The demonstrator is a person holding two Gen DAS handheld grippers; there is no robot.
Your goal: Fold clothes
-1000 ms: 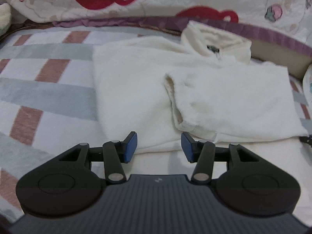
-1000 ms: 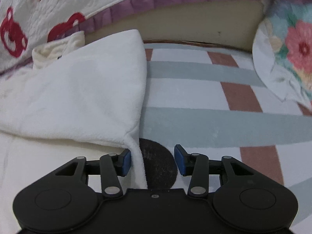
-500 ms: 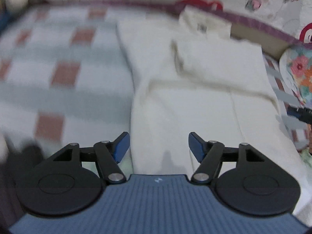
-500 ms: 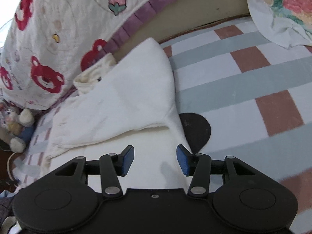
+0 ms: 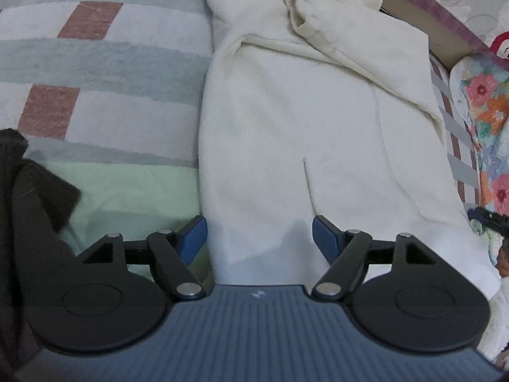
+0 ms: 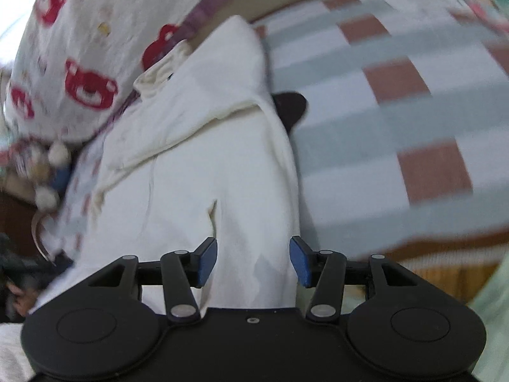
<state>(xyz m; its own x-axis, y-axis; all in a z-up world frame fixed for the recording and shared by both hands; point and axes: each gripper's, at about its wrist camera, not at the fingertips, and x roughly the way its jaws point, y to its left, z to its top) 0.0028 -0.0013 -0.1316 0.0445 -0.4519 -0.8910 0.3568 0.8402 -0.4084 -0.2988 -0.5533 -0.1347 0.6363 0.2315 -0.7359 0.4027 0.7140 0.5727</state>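
The white fleece garment (image 5: pixel 286 121) lies lengthwise on the checked bedspread (image 5: pixel 105 63), with one sleeve (image 5: pixel 359 41) already folded across its upper body. The step in hand appears to be taking the bottom hem for the lengthwise fold.

1. Position the left gripper (image 5: pixel 259 238) over the hem. Its fingers stand wide apart and hold nothing.
2. Position the right gripper (image 6: pixel 253 261) at the hem near the garment's right edge. Its fingers are also spread and empty.
3. Lower both grippers until each pair of pads brackets the full thickness of the hem; fleece is bulky, so a shallow bite is likely to slip.
4. Close both together and lift evenly, so the folded sleeve stays flat.
5. Keep clear of the dark cloth (image 5: pixel 28 210) at the left.
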